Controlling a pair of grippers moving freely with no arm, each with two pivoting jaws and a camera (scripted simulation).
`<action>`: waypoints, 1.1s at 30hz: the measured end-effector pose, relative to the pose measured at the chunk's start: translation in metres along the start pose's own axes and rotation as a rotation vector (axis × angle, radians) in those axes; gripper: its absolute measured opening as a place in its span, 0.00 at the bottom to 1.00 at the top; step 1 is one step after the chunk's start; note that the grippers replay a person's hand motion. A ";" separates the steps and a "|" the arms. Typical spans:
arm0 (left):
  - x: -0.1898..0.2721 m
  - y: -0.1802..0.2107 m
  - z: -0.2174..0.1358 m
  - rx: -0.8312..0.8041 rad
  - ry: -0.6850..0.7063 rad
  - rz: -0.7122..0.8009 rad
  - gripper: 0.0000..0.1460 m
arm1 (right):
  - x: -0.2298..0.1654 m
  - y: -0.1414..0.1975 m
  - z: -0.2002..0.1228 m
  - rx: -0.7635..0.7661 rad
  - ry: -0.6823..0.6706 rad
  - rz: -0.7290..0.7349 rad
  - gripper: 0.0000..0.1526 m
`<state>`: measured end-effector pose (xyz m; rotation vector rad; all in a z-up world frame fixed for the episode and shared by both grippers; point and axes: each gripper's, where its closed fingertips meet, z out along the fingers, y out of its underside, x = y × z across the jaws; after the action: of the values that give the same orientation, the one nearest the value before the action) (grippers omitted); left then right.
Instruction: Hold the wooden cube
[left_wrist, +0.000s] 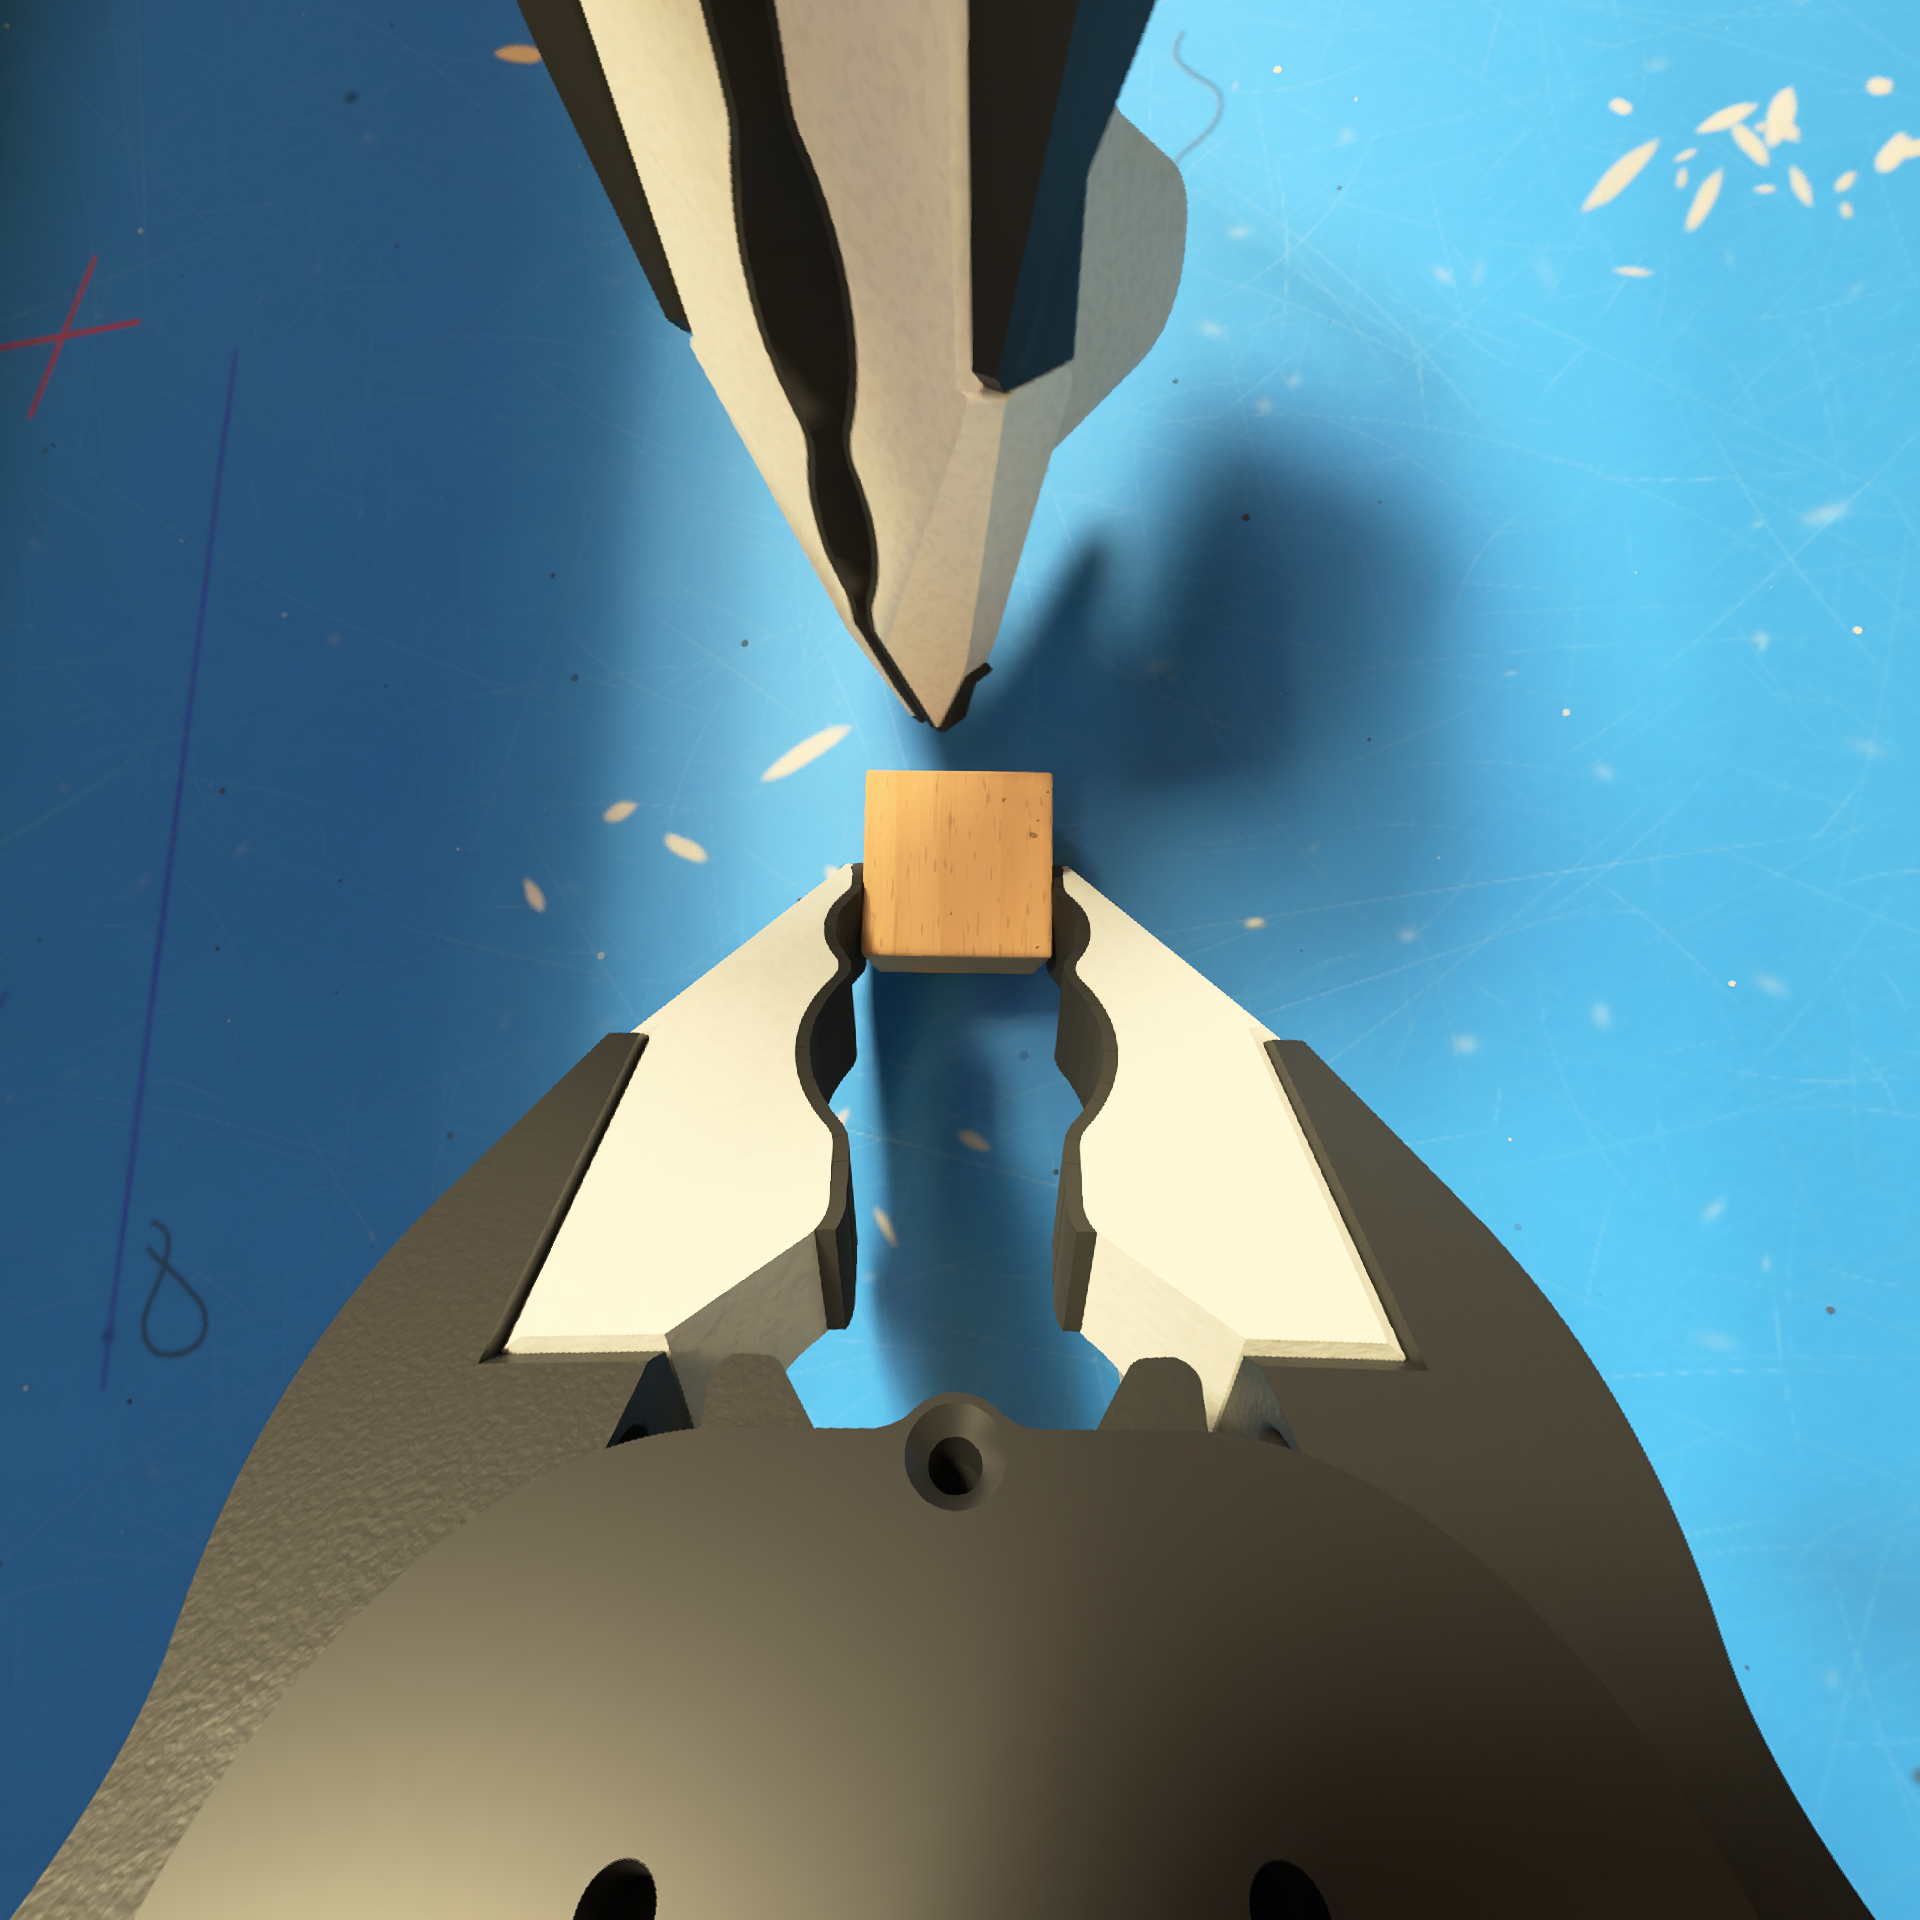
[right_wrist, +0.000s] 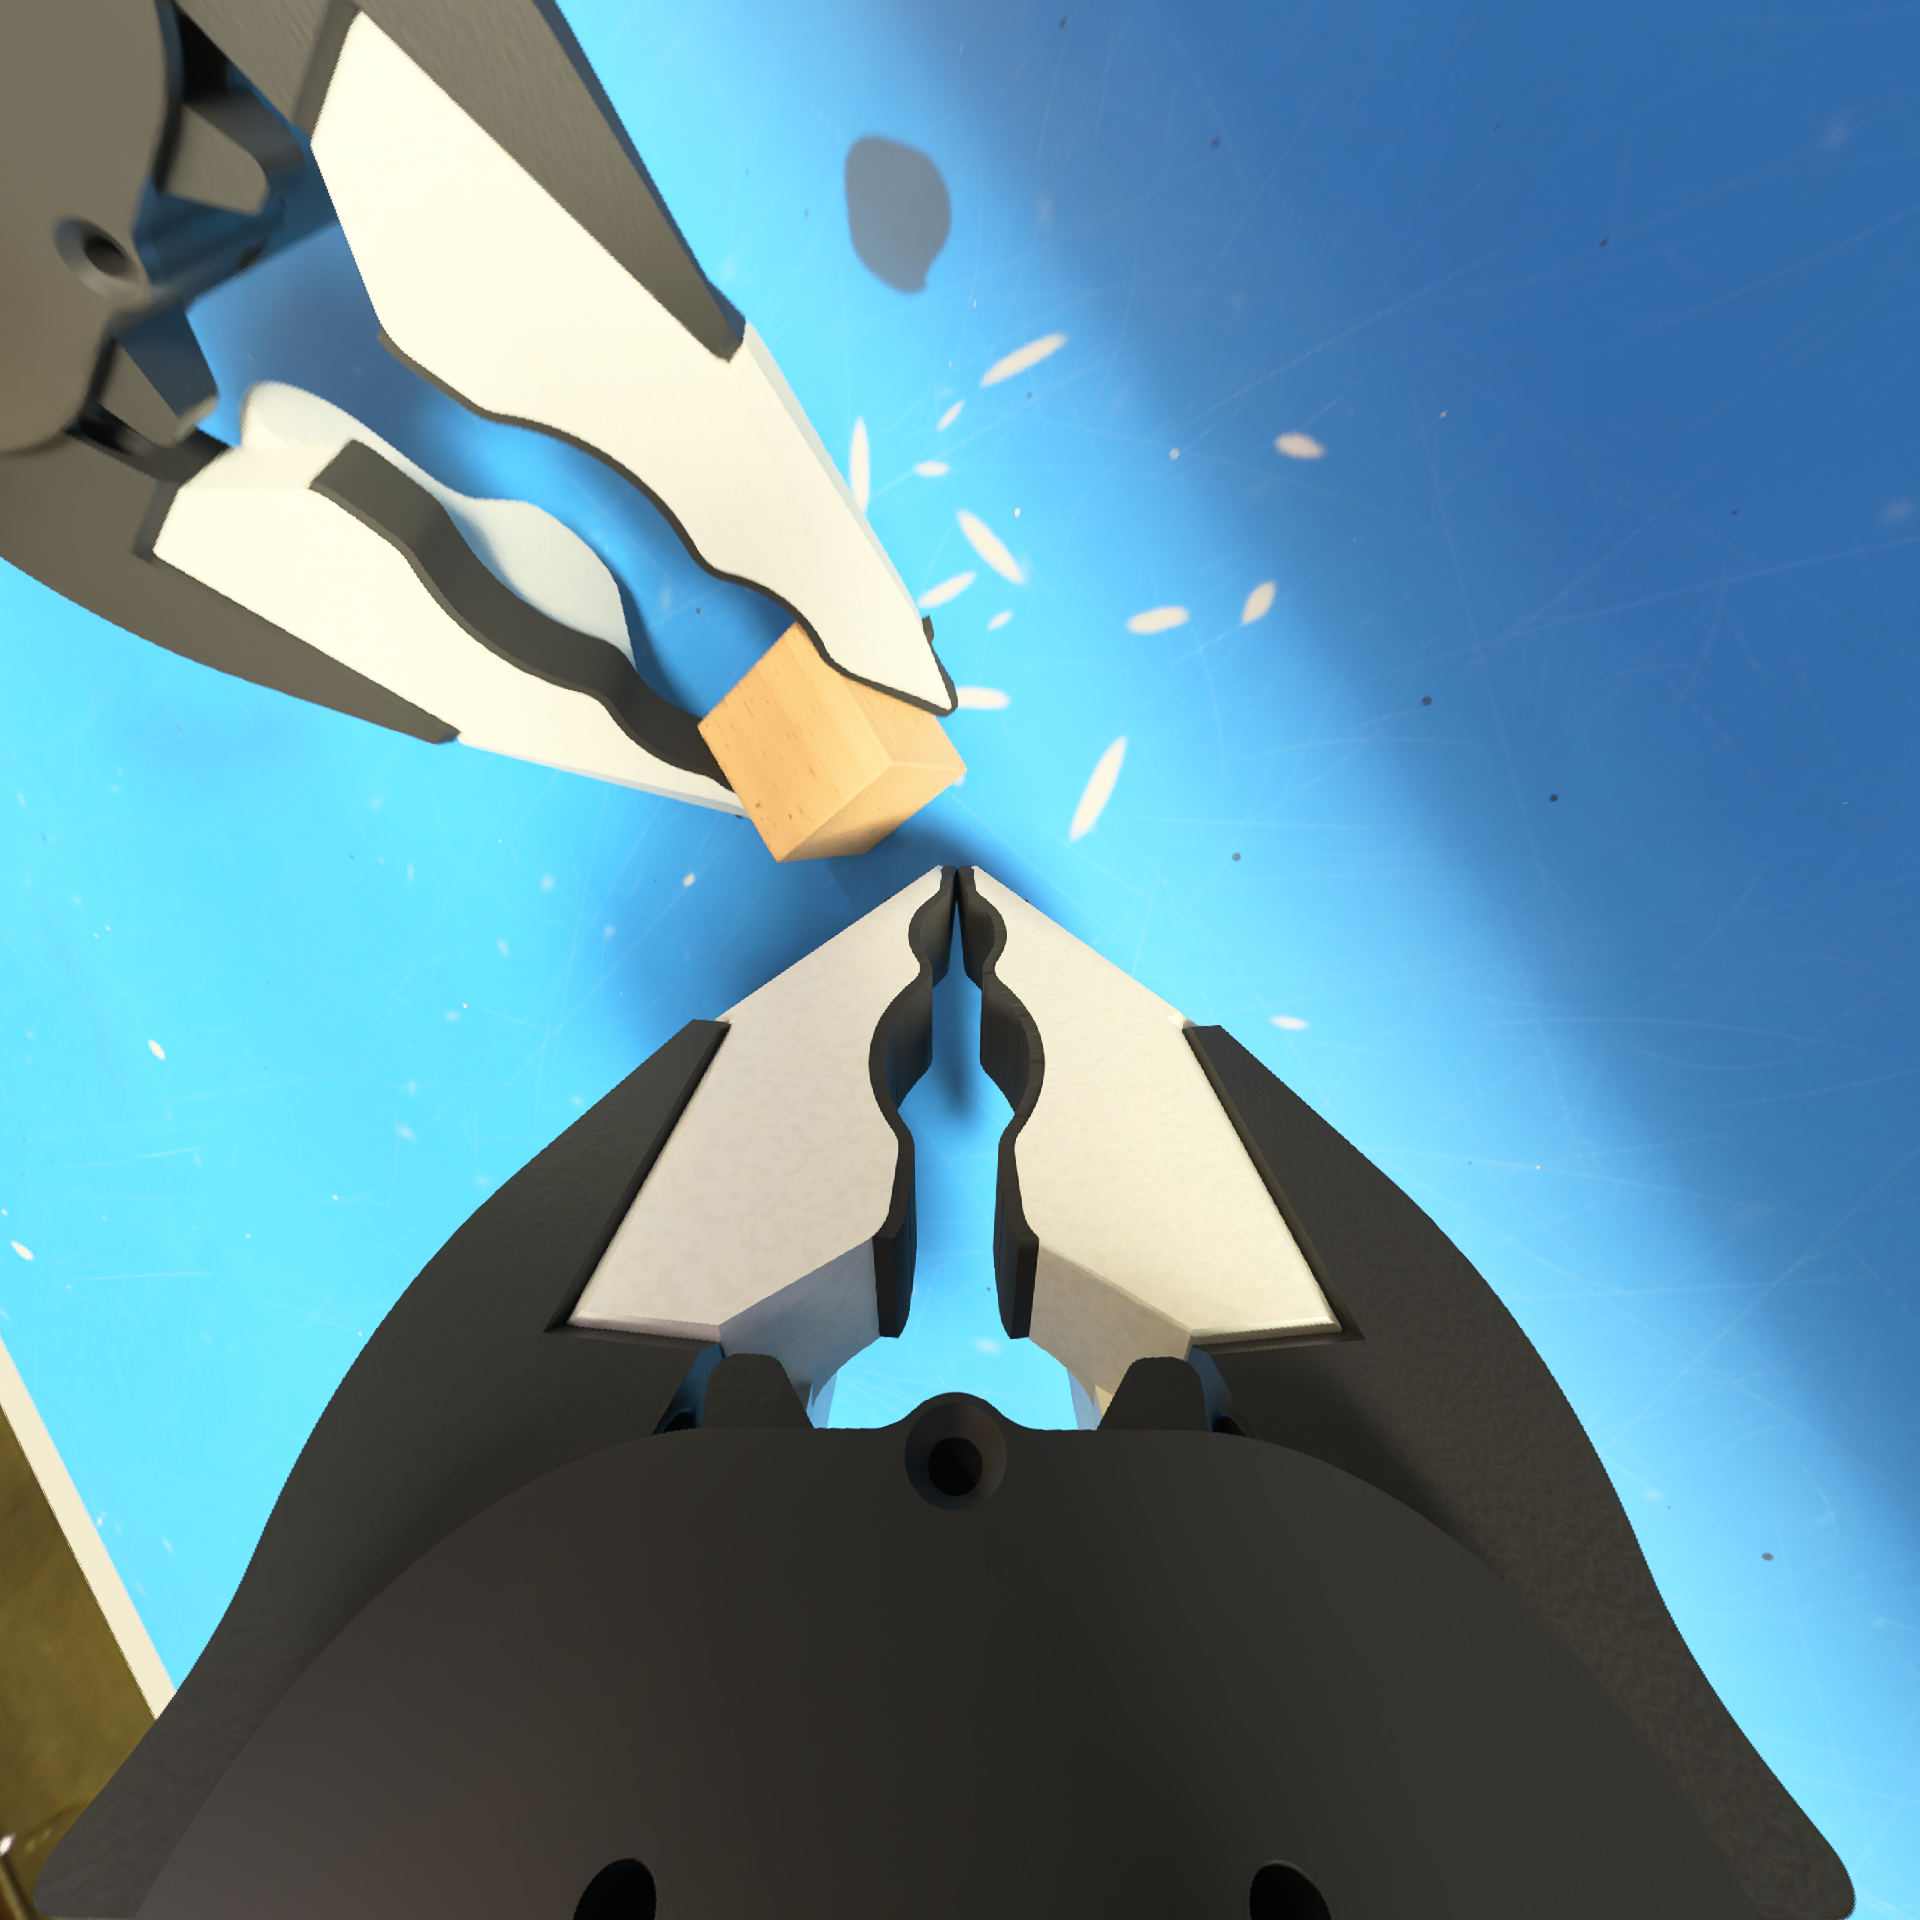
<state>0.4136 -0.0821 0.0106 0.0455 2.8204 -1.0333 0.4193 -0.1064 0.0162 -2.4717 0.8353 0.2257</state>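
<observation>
A small wooden cube (left_wrist: 957, 862) sits between the tips of my left gripper (left_wrist: 957, 883), which is shut on its two sides, above the blue table. In the right wrist view the same cube (right_wrist: 826, 764) shows held at the tips of the left gripper (right_wrist: 831, 748), which reaches in from the upper left. My right gripper (right_wrist: 957, 875) is shut and empty, its tips just short of the cube. In the left wrist view the right gripper (left_wrist: 940, 717) comes down from the top, its closed tip just beyond the cube's far edge.
The blue table (left_wrist: 1558, 831) is scratched and flecked with pale chips (left_wrist: 1725, 156) and pen marks (left_wrist: 166, 1299). A grey patch (right_wrist: 896, 213) lies farther off. The table's white edge (right_wrist: 73, 1538) runs at the lower left of the right wrist view.
</observation>
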 end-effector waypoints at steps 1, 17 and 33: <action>0.000 0.000 0.000 0.001 0.001 -0.001 0.23 | 0.000 0.002 0.001 -0.014 0.000 -0.005 0.00; 0.000 -0.001 0.001 -0.008 -0.007 0.007 0.23 | -0.005 -0.003 0.001 0.004 -0.014 -0.010 0.00; 0.000 -0.001 0.001 -0.044 0.012 0.005 0.23 | -0.003 0.000 0.003 -0.026 0.056 -0.058 0.00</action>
<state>0.4133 -0.0836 0.0104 0.0539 2.8509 -0.9727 0.4169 -0.1034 0.0146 -2.5329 0.7869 0.1487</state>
